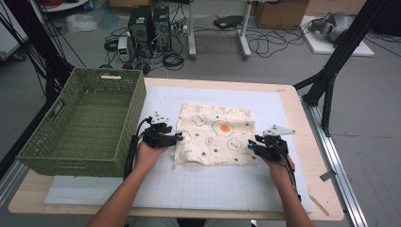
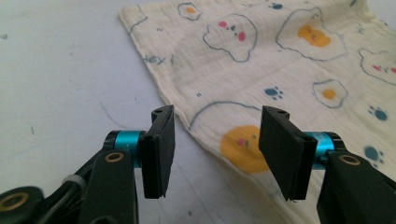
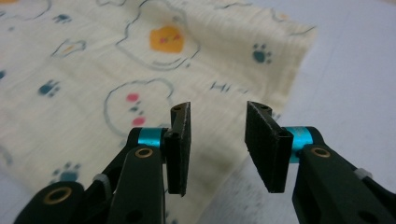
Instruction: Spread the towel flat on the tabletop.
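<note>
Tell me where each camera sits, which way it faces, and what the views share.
High view: above the person's side, facing forward and down on the table; forearms, left gripper, right gripper, green basket.
Left gripper view: rides the left gripper, facing along its open jaws at the cloth's edge.
Right gripper view: rides the right gripper, open jaws over the opposite edge.
Shared: all three show the printed cloth.
</note>
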`<state>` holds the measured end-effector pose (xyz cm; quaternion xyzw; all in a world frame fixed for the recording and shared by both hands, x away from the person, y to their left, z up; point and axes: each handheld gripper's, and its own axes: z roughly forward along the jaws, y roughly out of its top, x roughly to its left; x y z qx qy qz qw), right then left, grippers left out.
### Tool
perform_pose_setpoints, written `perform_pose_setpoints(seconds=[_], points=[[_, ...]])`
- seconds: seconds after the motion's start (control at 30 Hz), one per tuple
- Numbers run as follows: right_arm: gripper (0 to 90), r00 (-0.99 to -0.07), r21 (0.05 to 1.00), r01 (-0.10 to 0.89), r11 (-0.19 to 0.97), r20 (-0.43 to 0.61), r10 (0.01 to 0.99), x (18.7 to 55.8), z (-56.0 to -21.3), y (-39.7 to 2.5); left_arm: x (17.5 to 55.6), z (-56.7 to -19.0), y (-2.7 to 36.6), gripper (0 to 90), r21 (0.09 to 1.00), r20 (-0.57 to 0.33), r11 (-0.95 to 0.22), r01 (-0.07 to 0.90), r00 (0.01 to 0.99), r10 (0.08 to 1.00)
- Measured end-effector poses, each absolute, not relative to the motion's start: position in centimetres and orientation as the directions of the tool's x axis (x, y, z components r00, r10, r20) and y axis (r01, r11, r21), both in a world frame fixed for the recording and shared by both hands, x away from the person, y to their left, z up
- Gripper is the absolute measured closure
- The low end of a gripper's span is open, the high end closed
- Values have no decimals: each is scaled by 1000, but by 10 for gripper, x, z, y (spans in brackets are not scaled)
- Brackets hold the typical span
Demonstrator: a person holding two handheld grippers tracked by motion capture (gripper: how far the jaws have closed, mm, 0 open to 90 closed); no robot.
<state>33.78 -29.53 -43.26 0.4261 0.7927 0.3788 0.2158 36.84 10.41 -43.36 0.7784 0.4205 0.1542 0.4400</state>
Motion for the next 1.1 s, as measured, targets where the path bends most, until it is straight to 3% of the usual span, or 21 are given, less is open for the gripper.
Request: perform_pose_setpoints(seconds=[0.2,0.27,0.3,0.37,0.6,0.77,0.87,0.97,1.1], points=[[636,-584,750,550,368,31,811,322,-442,-294,353,-437,109,508,811,-135,-272,519,617,775],[730,-609,730,548,408,14,793,318,-445,-290,349,-437,111,508,815,-140,-262,517,614,777],[833,-618,732,532,427,-9,786,315,-445,-289,348,-437,112,510,815,-146,-257,520,613,776],[886,-582,709,532,463,-92,808,310,-442,-288,343,-438,113,514,816,-154,-249,521,612,775],[717,-523,754,516,407,-98,847,288,-439,-292,323,-441,114,571,821,-195,-233,522,639,745],[671,-494,771,528,355,-61,868,275,-441,-296,318,-447,103,613,798,-202,-267,540,658,725],[654,-482,767,541,346,-54,874,272,-445,-296,314,-451,95,678,786,-149,-320,529,664,733],[640,-472,771,545,330,-43,880,272,-446,-295,311,-450,94,852,787,-97,-356,504,670,736],[644,-482,765,549,337,-39,875,275,-447,-293,305,-448,100,878,779,-71,-380,498,673,736]])
